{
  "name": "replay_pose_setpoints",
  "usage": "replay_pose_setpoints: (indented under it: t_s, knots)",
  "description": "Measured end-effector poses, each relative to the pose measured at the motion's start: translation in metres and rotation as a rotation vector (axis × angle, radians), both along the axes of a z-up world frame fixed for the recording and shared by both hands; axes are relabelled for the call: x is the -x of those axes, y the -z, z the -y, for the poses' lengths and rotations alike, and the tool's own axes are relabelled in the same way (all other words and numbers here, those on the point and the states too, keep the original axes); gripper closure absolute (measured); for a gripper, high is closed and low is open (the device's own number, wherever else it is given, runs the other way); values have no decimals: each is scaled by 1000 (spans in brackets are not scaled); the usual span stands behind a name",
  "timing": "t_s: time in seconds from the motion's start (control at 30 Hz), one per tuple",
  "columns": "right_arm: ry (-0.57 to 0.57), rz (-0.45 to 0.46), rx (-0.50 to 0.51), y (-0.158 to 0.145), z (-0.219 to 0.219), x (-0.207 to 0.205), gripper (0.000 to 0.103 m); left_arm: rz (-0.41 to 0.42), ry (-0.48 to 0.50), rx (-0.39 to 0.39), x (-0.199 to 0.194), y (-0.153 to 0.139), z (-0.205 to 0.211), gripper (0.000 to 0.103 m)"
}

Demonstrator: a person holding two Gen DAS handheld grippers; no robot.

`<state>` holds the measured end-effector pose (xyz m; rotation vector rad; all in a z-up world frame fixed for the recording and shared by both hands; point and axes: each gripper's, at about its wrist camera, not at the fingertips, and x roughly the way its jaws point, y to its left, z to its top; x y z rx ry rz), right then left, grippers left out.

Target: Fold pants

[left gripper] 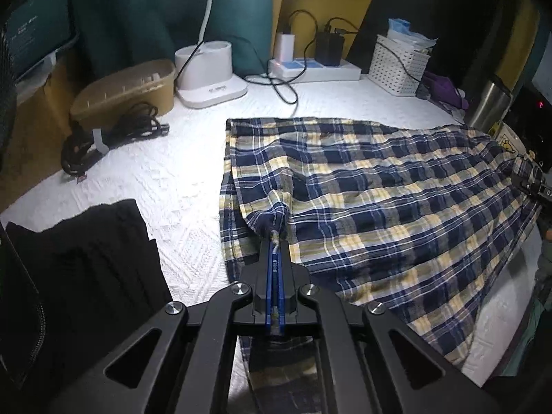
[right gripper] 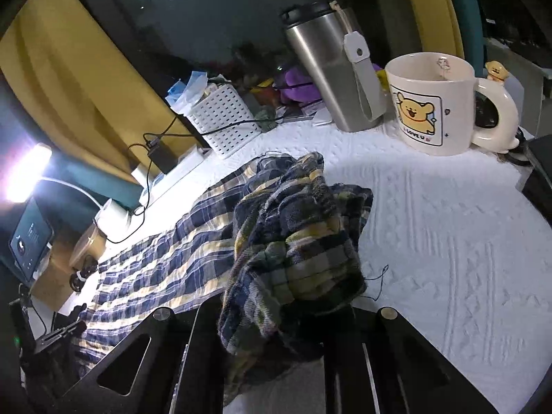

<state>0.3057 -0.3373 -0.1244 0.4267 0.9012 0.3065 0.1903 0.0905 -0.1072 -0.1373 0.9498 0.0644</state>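
From the left wrist, the left tongs are clenched on a pinch of the plaid pants, the blue pads tight together with cloth squeezed between them. The pants lie spread on the white surface, stretching away from the tongs toward the basket and the steel flask. The pinched edge peaks up into a small tent beside a black garment. The left tongs slope down at the cloth. To fold cleanly, I'd say this corner should rise only as much as its partner does, so the fabric stays taut and flat between them.

From the right wrist, the right tongs are buried under a bunched heap of the pants; the fingertips are hidden, but they look closed on the wad, which hangs off the surface, nearer than the mug and the flask. The right tongs tilt down and sit rolled to one side. That thick gather risks a lumpy fold; carrying it over level with the left corner, away from the mug, seems wise.
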Motion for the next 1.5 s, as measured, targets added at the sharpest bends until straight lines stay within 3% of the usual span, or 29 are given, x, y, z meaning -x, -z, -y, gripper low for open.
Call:
replay_pose_setpoints:
  t_s: [0.43,0.67,0.7,0.73,0.8,1.2,1.5]
  knots:
    - [98,-9,6,-2,52,15,91,5,34,-40,-1,-16,25,100]
    - [100,26,19,-21,49,23,91,47,74,-25,2,-23,33,98]
    - [99,35,24,-25,47,24,91,53,80,-23,2,-24,33,88]
    - [98,44,33,-30,44,25,91,61,83,-19,3,-26,33,72]
    - [92,61,45,-40,38,27,91,86,84,-5,4,-29,30,62]
    - [21,163,121,-105,-20,39,91,163,164,42,11,-38,19,62]
    - [-34,197,178,-135,-67,47,91,203,199,76,19,-37,3,61]
